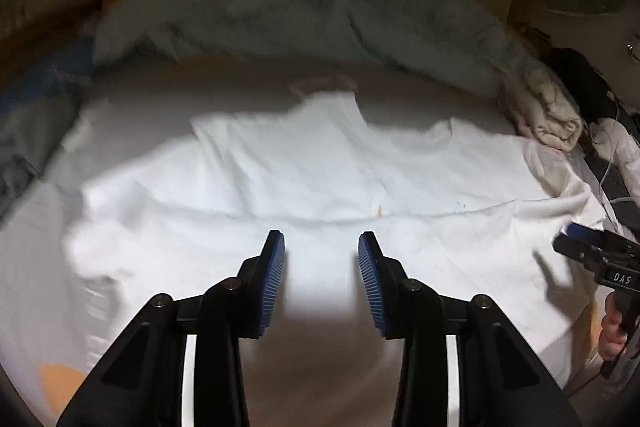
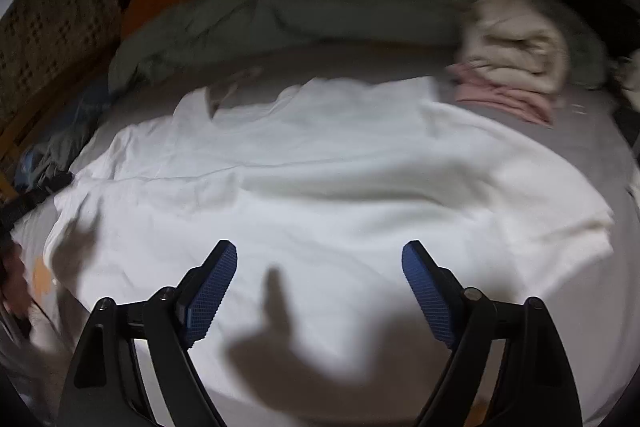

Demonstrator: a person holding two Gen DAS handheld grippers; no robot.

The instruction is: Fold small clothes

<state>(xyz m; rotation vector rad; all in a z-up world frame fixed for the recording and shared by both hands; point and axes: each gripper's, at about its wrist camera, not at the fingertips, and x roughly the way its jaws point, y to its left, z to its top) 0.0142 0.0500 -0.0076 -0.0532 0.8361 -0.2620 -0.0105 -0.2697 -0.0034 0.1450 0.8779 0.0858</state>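
White cotton garment (image 1: 320, 179): spread flat and wide across the grey bed sheet (image 2: 600, 147), a long crease running side to side through its middle; it fills the space under both my grippers.
My left gripper (image 1: 321, 247): jaws partly apart with nothing between the blue ribbed pads, held above the near part of the garment and not touching it.
My right gripper (image 2: 319, 255): jaws spread wide and empty, over the near edge of the garment, its shadow falling on the cloth below.
Right-hand view from the left: my hand (image 1: 612, 331) holds that gripper's handle at the garment's right edge.
Folded cream and pink clothes (image 2: 516, 67): stacked at the far right of the bed, apart from the garment.
Rumpled grey-green blanket (image 1: 304, 7): bunched along the far side of the bed.
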